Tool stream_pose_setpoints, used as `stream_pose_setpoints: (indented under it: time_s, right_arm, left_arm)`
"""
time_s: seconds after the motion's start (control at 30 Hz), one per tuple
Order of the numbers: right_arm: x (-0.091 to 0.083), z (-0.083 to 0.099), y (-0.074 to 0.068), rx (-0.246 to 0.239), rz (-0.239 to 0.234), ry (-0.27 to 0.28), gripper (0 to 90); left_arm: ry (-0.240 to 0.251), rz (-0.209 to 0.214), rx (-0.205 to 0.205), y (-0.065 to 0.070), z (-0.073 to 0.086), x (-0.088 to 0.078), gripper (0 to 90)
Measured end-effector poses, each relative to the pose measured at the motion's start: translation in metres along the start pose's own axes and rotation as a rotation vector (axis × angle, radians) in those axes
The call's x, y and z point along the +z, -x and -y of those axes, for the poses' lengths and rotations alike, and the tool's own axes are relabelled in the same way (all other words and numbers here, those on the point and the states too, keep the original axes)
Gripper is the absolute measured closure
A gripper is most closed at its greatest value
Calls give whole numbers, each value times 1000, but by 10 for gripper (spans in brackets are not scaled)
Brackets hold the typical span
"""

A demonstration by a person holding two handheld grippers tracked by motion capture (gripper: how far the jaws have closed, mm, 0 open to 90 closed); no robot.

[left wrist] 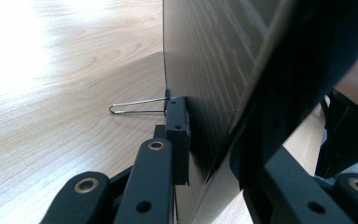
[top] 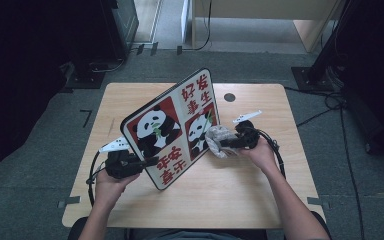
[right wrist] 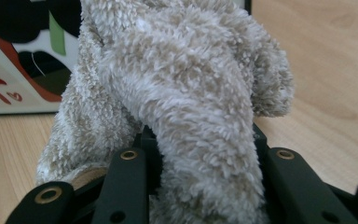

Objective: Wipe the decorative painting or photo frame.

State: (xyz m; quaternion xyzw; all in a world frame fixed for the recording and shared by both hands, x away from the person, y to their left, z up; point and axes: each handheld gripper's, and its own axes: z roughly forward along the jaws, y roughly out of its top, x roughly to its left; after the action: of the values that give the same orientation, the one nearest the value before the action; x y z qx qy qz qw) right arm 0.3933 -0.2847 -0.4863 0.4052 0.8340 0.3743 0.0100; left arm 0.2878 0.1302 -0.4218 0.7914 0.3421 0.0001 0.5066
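Cloth [top: 219, 140] against board [top: 172, 125], on table [top: 260, 200]

Overhead forward-down view; two close jaw-level views

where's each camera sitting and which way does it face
High view: above the person's side, looking forward and down on the table; both forearms, the left tongs and right tongs show.
Left gripper view: on the left tongs, looking along its jaws clamped on the board edge.
Right gripper view: on the right tongs, facing the cloth it grips.
Shared: the board's panda print in the high and right gripper views.
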Motion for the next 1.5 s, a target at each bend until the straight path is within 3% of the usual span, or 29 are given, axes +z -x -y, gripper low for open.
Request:
stream_pose_setpoints:
  time_s: [0.2, 0.27, 0.4, 0.53, 0.8, 1.03, 1.5]
  right_arm:
    - [2, 5, 4, 16, -23, 11, 649]
    - [-2, 2, 2, 37, -28, 1, 654]
    - [-10, -2, -1, 26, -35, -1, 656]
    - [-24, -10, -3, 17, -56, 39, 658]
    - [-51, -36, -29, -32, -92, 106, 658]
    - [-70, -61, -43, -37, -107, 131, 658]
    - [-108, -121, -66, -127, -119, 219, 656]
  left_arm:
    - [0, -1, 1, 0, 0, 0, 776]
    - [1, -2, 1, 0, 0, 0, 776]
    - [2, -5, 0, 0, 0, 0, 777]
    - [3, -8, 0, -1, 0, 0, 780]
    - [4, -9, 0, -1, 0, 0, 781]
    - [3, -6, -2, -1, 0, 0, 781]
    - [6, -13, 0, -1, 0, 0, 785]
